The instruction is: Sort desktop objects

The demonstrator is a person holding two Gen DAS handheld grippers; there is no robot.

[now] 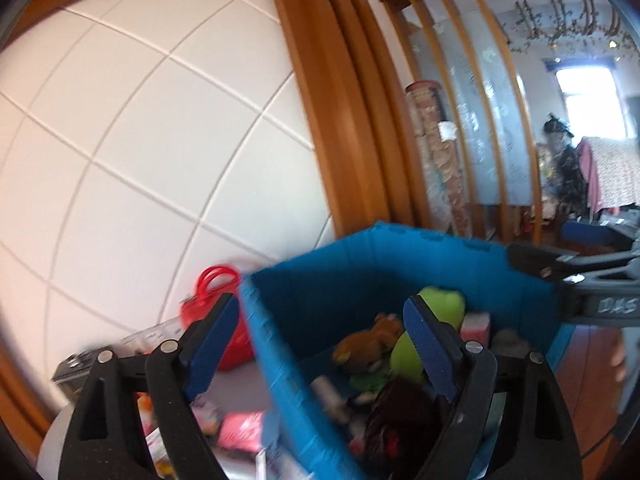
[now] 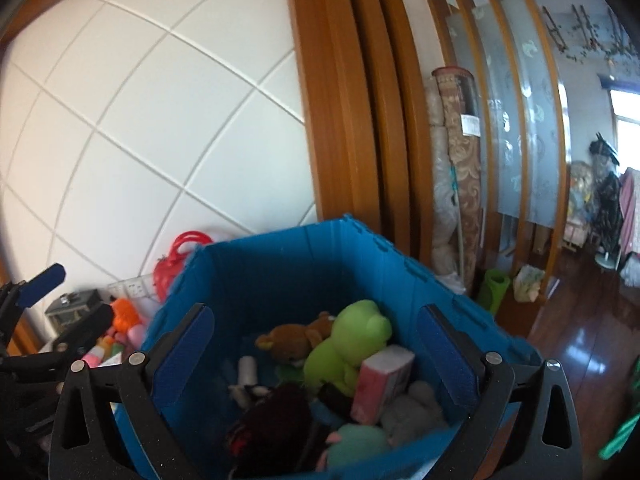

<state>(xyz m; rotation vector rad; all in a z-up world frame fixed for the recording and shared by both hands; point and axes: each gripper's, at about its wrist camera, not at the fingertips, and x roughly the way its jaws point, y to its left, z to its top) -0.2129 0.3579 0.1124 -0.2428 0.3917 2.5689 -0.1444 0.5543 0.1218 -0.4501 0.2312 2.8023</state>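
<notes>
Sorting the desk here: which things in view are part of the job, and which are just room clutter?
Job:
blue bin
green plush frog
brown bear
pink packet
red basket
orange toy

Clutter:
rolled rugs
green roll

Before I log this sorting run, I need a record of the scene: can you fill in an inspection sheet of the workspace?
Surface: pale tabletop, partly covered.
Job's things: blue bin holds a green frog plush, brown bear plush, pink packet, grey plush and dark item.
Clutter: red handled basket, orange toy and small pink items beside the bin.
Grippers: left gripper and right gripper open, nothing between the pads.
Cables: nothing seen.
Surroundings: tiled wall, wooden door frame, rolled carpets.
</notes>
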